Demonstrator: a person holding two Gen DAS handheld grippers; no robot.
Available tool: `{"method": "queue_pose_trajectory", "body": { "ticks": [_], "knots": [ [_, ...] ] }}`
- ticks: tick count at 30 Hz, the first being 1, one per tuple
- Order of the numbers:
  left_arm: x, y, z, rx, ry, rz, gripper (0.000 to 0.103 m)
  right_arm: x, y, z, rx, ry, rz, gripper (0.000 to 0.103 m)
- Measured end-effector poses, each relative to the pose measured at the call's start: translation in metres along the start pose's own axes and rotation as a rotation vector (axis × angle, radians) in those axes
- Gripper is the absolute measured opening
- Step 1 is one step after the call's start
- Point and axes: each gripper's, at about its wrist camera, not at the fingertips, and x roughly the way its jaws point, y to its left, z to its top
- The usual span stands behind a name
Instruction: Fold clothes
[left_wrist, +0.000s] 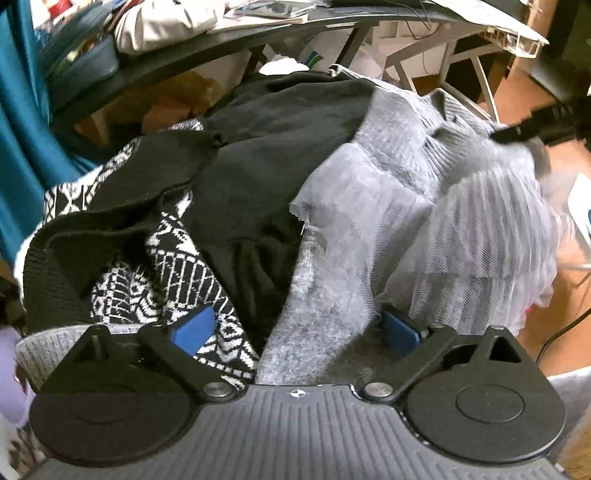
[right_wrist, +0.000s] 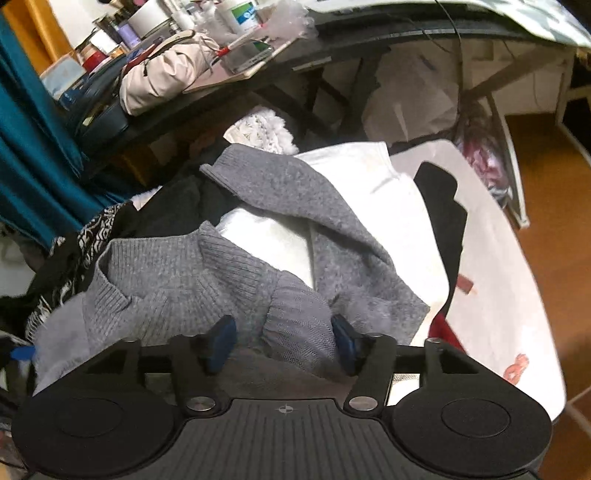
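Observation:
A grey knit sweater (left_wrist: 424, 177) lies over a pile of clothes, beside a black garment (left_wrist: 266, 147) and a black-and-white patterned knit (left_wrist: 184, 266). My left gripper (left_wrist: 299, 328) is open, its blue pads (left_wrist: 400, 332) pressed into the pile, with grey and patterned fabric between them. In the right wrist view the grey sweater (right_wrist: 177, 273) lies crumpled over white cloth (right_wrist: 373, 177). My right gripper (right_wrist: 284, 339) is open, with a ribbed grey cuff (right_wrist: 299, 325) between its blue pads (right_wrist: 221, 339). The right gripper also shows in the left wrist view (left_wrist: 543, 122), blurred.
A cluttered dark desk (right_wrist: 332, 40) with bottles and a beige bag (right_wrist: 166, 74) stands behind the pile. A teal curtain (left_wrist: 22, 129) hangs at left. A white sheet (right_wrist: 498, 277) covers the surface at right, with a black garment (right_wrist: 443, 206) on it. Wooden floor (right_wrist: 554, 177) lies to the right.

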Motion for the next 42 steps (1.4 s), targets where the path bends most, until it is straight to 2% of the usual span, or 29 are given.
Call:
{"method": "queue_pose_trajectory", "body": {
  "ticks": [2, 4, 5, 6, 7, 8, 9, 11, 12, 14, 17, 19, 22, 23, 24, 25, 26, 29, 34, 36, 39, 42],
  "knots": [
    [-0.003, -0.004, -0.002, 0.002, -0.004, 0.013, 0.091, 0.008, -0.002, -0.001, 0.009, 0.010, 0.018, 0.061],
    [-0.010, -0.005, -0.001, -0.011, -0.003, 0.019, 0.064, 0.012, 0.001, -0.001, 0.007, 0.024, 0.016, 0.062],
    [-0.014, -0.005, -0.001, -0.019, -0.003, 0.021, 0.053, 0.011, 0.003, 0.000, 0.006, 0.029, 0.020, 0.057],
    [-0.021, -0.006, -0.001, -0.033, -0.012, 0.016, 0.026, 0.009, 0.004, 0.001, 0.006, 0.034, 0.025, 0.049],
    [-0.027, -0.007, -0.001, -0.046, -0.021, 0.012, 0.012, 0.005, 0.006, 0.001, -0.002, 0.032, 0.039, 0.026],
    [-0.034, -0.007, -0.001, -0.059, -0.030, 0.007, 0.011, -0.001, 0.007, 0.001, -0.013, 0.021, 0.043, 0.010],
    [-0.040, -0.008, -0.001, -0.071, -0.038, 0.003, 0.008, -0.007, 0.007, 0.002, -0.025, 0.008, 0.045, 0.011],
    [-0.044, -0.011, -0.002, -0.080, -0.042, -0.004, 0.008, -0.018, 0.006, 0.000, -0.059, -0.009, 0.064, 0.012],
    [-0.045, -0.012, -0.002, -0.085, -0.040, -0.006, 0.009, -0.022, 0.006, -0.001, -0.079, -0.007, 0.065, 0.017],
    [-0.034, -0.015, -0.002, -0.092, -0.008, 0.014, 0.010, -0.025, 0.003, -0.003, -0.110, -0.001, 0.069, 0.053],
    [-0.018, -0.019, -0.002, -0.109, 0.031, 0.026, 0.017, -0.025, -0.001, -0.007, -0.138, 0.008, 0.079, 0.058],
    [-0.008, -0.021, -0.002, -0.131, 0.060, 0.024, 0.031, -0.019, -0.002, -0.008, -0.144, 0.013, 0.089, 0.060],
    [0.003, -0.023, -0.002, -0.179, 0.072, 0.045, 0.032, -0.005, -0.006, -0.008, -0.126, 0.047, 0.124, 0.060],
    [0.003, -0.022, -0.002, -0.198, 0.071, 0.047, 0.029, 0.000, -0.008, -0.008, -0.117, 0.058, 0.137, 0.055],
    [0.002, -0.022, -0.001, -0.216, 0.066, 0.052, 0.012, 0.001, -0.010, -0.007, -0.104, 0.060, 0.162, 0.047],
    [-0.004, -0.024, -0.001, -0.233, 0.050, 0.076, 0.009, 0.000, -0.010, -0.006, -0.098, 0.062, 0.180, 0.028],
    [-0.009, -0.026, -0.001, -0.249, 0.033, 0.099, 0.008, -0.001, -0.010, -0.004, -0.094, 0.065, 0.196, 0.014],
    [-0.041, -0.034, 0.000, -0.316, -0.069, 0.194, 0.006, -0.016, -0.005, 0.004, -0.130, 0.026, 0.212, 0.008],
    [-0.126, -0.044, 0.005, -0.461, -0.339, 0.331, 0.006, -0.074, 0.008, 0.030, -0.135, -0.160, 0.320, 0.007],
    [-0.161, -0.046, 0.009, -0.527, -0.453, 0.345, 0.006, -0.101, 0.018, 0.038, -0.147, -0.246, 0.360, 0.007],
    [-0.203, -0.058, 0.010, -0.533, -0.614, 0.348, 0.006, -0.145, 0.032, 0.046, -0.161, -0.375, 0.414, 0.007],
    [-0.234, -0.066, 0.013, -0.485, -0.735, 0.318, 0.006, -0.193, 0.038, 0.047, -0.174, -0.499, 0.404, 0.007]
  ]
}}
